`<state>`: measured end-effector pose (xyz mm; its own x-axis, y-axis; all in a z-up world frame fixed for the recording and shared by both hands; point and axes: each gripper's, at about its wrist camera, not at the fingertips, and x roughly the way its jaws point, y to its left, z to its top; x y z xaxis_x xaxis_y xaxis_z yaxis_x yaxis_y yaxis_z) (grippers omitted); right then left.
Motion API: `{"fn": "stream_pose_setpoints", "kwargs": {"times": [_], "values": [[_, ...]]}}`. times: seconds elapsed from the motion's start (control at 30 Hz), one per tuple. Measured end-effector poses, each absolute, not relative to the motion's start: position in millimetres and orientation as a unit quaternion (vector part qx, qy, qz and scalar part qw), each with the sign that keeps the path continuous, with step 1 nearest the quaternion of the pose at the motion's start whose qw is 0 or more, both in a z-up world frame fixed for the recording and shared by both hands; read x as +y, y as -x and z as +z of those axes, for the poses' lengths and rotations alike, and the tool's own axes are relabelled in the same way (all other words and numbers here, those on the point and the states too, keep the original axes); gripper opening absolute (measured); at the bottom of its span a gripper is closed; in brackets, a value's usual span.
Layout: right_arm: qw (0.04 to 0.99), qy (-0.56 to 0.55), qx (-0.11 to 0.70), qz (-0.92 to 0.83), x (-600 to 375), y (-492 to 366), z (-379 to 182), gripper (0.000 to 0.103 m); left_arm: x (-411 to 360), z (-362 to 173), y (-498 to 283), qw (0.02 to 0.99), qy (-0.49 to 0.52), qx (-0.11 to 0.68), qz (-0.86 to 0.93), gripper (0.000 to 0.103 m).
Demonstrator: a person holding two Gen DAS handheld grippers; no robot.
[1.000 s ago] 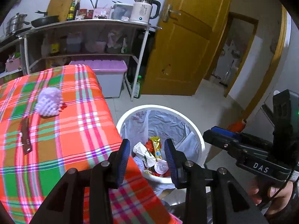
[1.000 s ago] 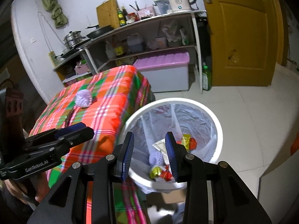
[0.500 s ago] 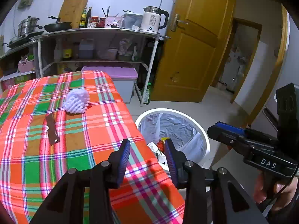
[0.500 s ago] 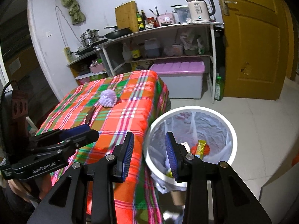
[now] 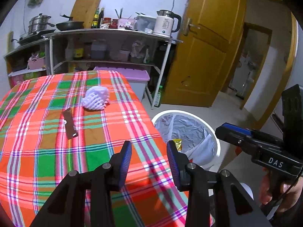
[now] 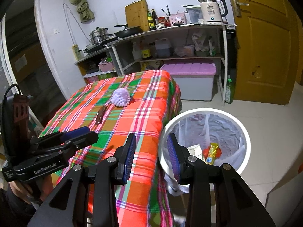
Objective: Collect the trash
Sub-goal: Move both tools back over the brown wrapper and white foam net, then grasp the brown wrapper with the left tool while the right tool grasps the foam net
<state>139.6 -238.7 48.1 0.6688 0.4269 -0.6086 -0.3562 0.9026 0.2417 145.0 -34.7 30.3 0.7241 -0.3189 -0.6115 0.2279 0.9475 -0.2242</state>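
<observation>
On the plaid tablecloth point(image 5: 47, 151) lie a lilac foam fruit net point(image 5: 96, 98) and, nearer me, a brown wrapper strip point(image 5: 70, 123). My left gripper point(image 5: 149, 155) hovers over the table's near right part, open and empty. The right wrist view shows the same net point(image 6: 121, 97) and strip point(image 6: 100, 115). My right gripper point(image 6: 151, 151) hangs open and empty over the table's corner, beside the white bin point(image 6: 244, 132). The bin holds a yellow wrapper point(image 6: 212, 153) and other trash. Each gripper shows in the other's view: right point(image 5: 225, 130), left point(image 6: 89, 134).
The lined white bin point(image 5: 189, 113) stands on the tiled floor right of the table. Behind are a metal shelf rack point(image 5: 113, 32) with a kettle point(image 5: 166, 23), pots and bottles, a lilac-lidded storage box point(image 6: 189, 70) and a yellow door point(image 5: 204, 56). A hand point(image 5: 270, 193) grips the right tool.
Both grippers drew back from above the bin toward the table. The bin slid right and lower in both views; the net and strip came toward the centre. Jaws unchanged.
</observation>
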Motion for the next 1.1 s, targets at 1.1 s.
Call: {"fn": "stream_pose_setpoints", "kwargs": {"times": [1.1], "values": [[0.891, -0.007, 0.356, 0.282, -152, -212, 40, 0.047, 72, -4, -222, 0.921, 0.112, 0.373, -0.019, 0.038]]}}
